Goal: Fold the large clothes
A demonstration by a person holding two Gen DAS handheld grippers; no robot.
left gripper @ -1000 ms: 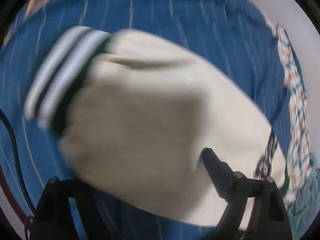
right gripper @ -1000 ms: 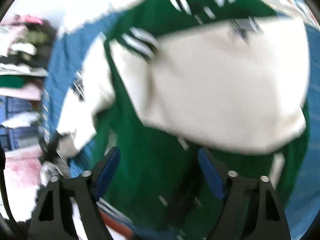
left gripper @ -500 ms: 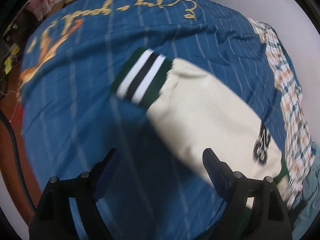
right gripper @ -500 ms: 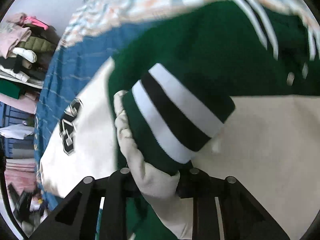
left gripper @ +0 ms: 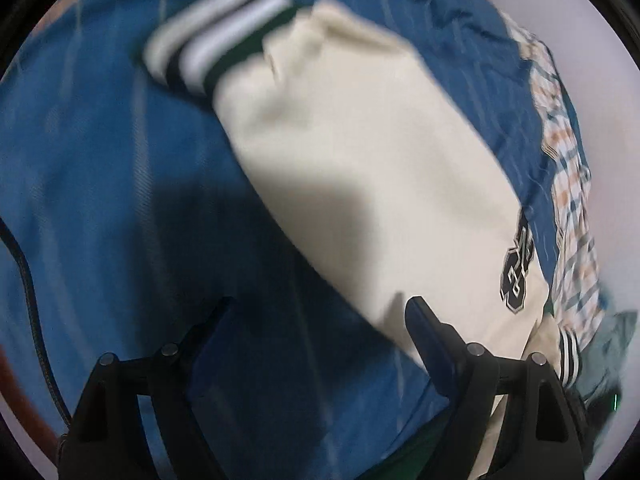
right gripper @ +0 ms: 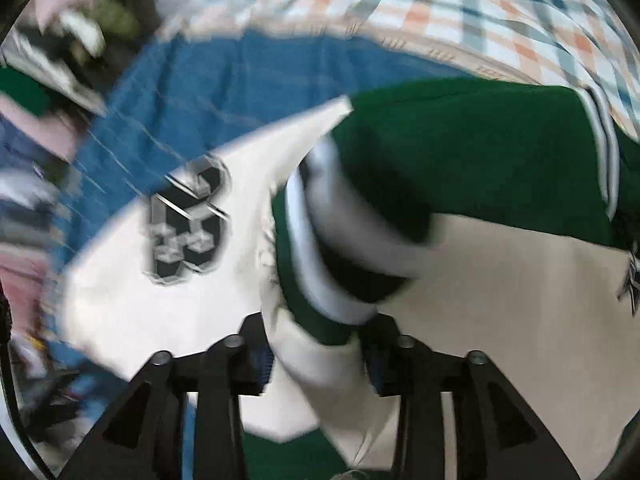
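A green varsity jacket (right gripper: 472,152) with cream sleeves lies on a blue bedspread (left gripper: 100,208). In the left wrist view one cream sleeve (left gripper: 360,168) stretches out flat, its striped cuff (left gripper: 212,52) at the far end and a number patch (left gripper: 516,276) near the shoulder. My left gripper (left gripper: 316,332) is open and empty, just short of that sleeve. My right gripper (right gripper: 316,344) is shut on the other sleeve (right gripper: 312,360) just behind its green, white and black striped cuff (right gripper: 332,264), holding it over the jacket body.
A plaid cloth (right gripper: 440,12) lies along the far edge of the bed, also seen in the left wrist view (left gripper: 572,200). Stacked clothes (right gripper: 48,64) sit on shelves at the left. A black cable (left gripper: 28,300) hangs at the left.
My left gripper has moved closer to the flat sleeve and stays open. My right gripper, still shut on the cuffed sleeve, has carried it leftward across the jacket.
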